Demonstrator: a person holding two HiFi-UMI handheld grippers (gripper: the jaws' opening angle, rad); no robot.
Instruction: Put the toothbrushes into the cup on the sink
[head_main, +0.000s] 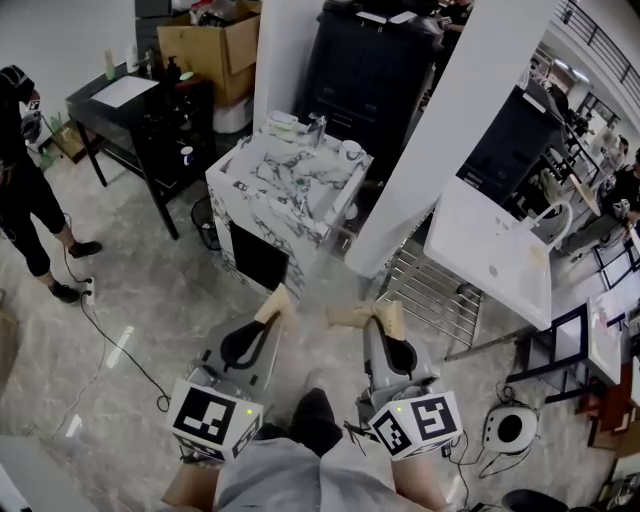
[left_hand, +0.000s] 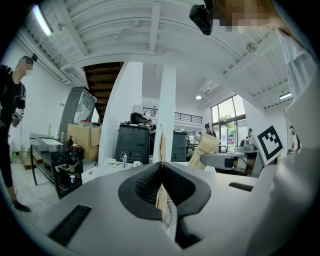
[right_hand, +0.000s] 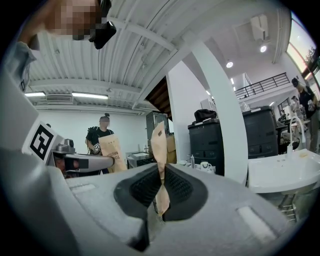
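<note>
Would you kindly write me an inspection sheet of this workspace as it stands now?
Surface: marble counter ahead; white basin to its right.
Job's things: two paper toothbrush packets, left packet and right packet, both held; white cup on the counter.
Clutter: tap near the cup.
Grippers: left tongs and right tongs each shut on a packet.
Cables: black cable across the floor at left.
Surroundings: person at left, black table, cardboard box.
</note>
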